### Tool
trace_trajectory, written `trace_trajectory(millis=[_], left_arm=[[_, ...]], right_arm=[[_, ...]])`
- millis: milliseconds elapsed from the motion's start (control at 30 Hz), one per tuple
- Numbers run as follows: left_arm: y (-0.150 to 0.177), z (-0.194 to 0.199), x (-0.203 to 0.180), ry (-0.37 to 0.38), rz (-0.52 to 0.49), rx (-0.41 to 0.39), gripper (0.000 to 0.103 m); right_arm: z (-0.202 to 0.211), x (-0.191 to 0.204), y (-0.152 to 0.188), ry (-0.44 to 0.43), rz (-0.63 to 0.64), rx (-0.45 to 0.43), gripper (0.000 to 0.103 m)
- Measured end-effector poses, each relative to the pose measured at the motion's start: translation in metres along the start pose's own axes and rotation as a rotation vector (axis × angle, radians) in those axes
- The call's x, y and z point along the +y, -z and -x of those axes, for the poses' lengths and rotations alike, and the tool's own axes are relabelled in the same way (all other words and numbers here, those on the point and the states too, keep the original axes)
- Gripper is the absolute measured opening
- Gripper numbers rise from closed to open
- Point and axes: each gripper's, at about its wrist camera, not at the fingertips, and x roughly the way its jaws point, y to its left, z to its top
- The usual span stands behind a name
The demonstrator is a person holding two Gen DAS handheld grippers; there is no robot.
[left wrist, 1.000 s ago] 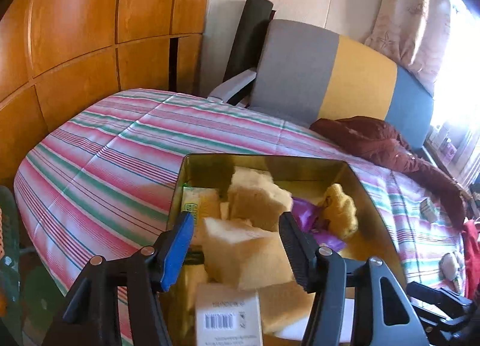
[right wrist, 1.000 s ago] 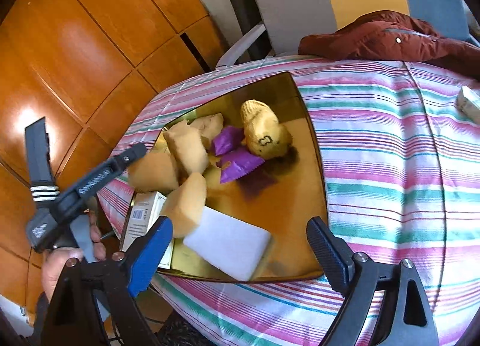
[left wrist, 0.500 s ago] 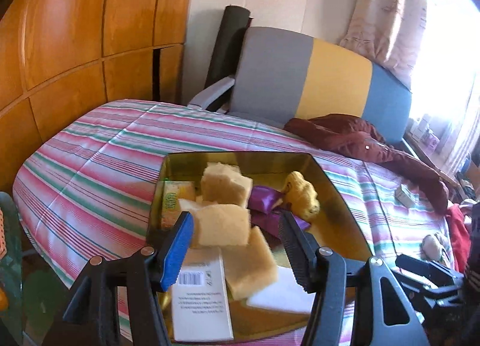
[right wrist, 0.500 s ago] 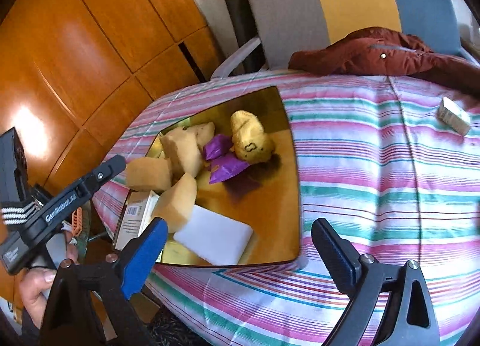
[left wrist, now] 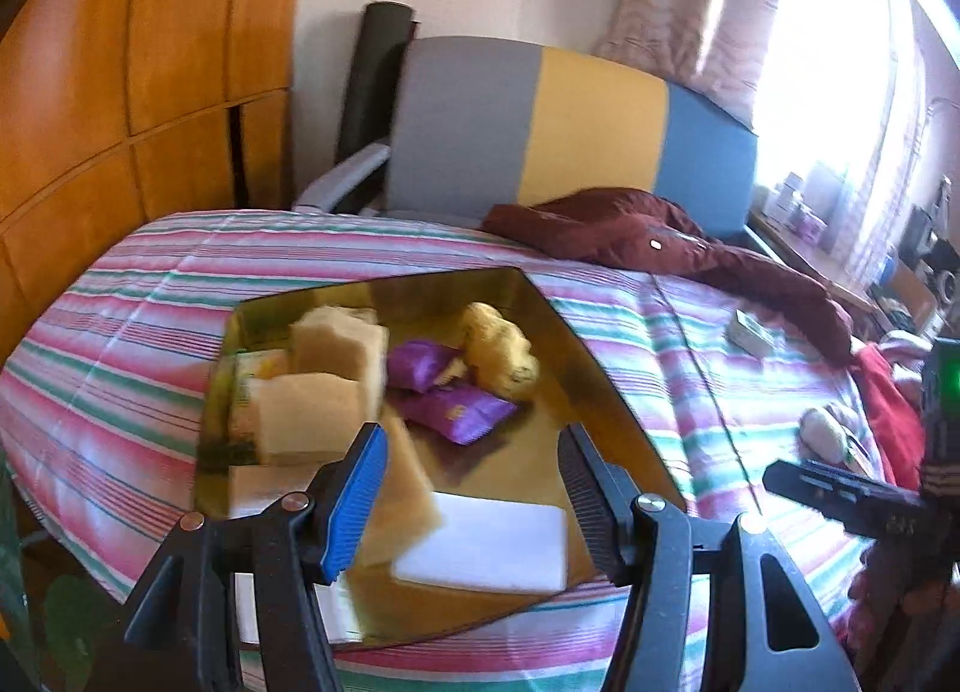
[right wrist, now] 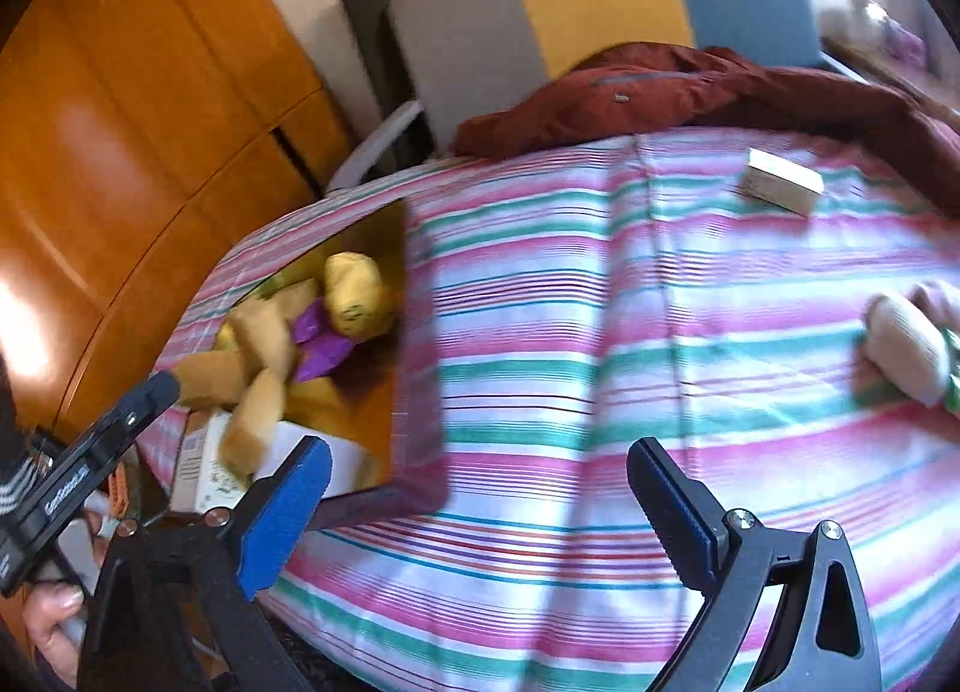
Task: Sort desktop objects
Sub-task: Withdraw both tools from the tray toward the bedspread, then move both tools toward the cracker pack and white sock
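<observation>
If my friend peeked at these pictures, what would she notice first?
Probably the shiny gold tray on the striped pink and green cloth, piled with sponges, purple packets and a yellow toy. Then the dark red jacket heaped at the table's far edge, in front of a grey, yellow and blue chair.

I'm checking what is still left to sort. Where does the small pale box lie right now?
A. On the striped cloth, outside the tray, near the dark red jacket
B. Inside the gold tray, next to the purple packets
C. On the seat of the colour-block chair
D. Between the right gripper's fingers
A. The small pale box rests on the striped cloth, well clear of the gold tray and just in front of the dark red jacket.
</observation>
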Motion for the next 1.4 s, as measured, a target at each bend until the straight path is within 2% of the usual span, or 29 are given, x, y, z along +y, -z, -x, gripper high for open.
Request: trace_trajectory(millis=[167, 467, 833, 1033, 1133, 1233, 1400], left_arm=[[0.004, -0.004, -0.024, 0.062, -0.061, 0.016, 0.060], [0.005, -0.010, -0.053, 0.127, -0.117, 0.043, 0.060], [0.014, -0.019, -0.088, 0.189, -0.200, 0.096, 0.060], [0.021, -0.025, -0.109, 0.224, -0.247, 0.131, 0.060], [0.027, -0.028, -0.119, 0.244, -0.273, 0.152, 0.060], [0.033, -0.031, -0.127, 0.256, -0.299, 0.172, 0.060], [0.038, -0.034, -0.133, 0.272, -0.311, 0.193, 0.060]], right_arm=[[0.013, -0.041, -0.001, 0.077, -0.097, 0.009, 0.100], [0.042, -0.111, -0.005, 0.148, -0.258, 0.000, 0.100], [0.101, -0.207, -0.009, 0.249, -0.500, -0.094, 0.102], [0.112, -0.244, -0.014, 0.297, -0.565, -0.110, 0.102], [0.112, -0.256, -0.016, 0.303, -0.575, -0.091, 0.102], [0.105, -0.267, -0.021, 0.338, -0.532, -0.012, 0.102], [0.088, -0.265, -0.031, 0.390, -0.314, 0.152, 0.102]])
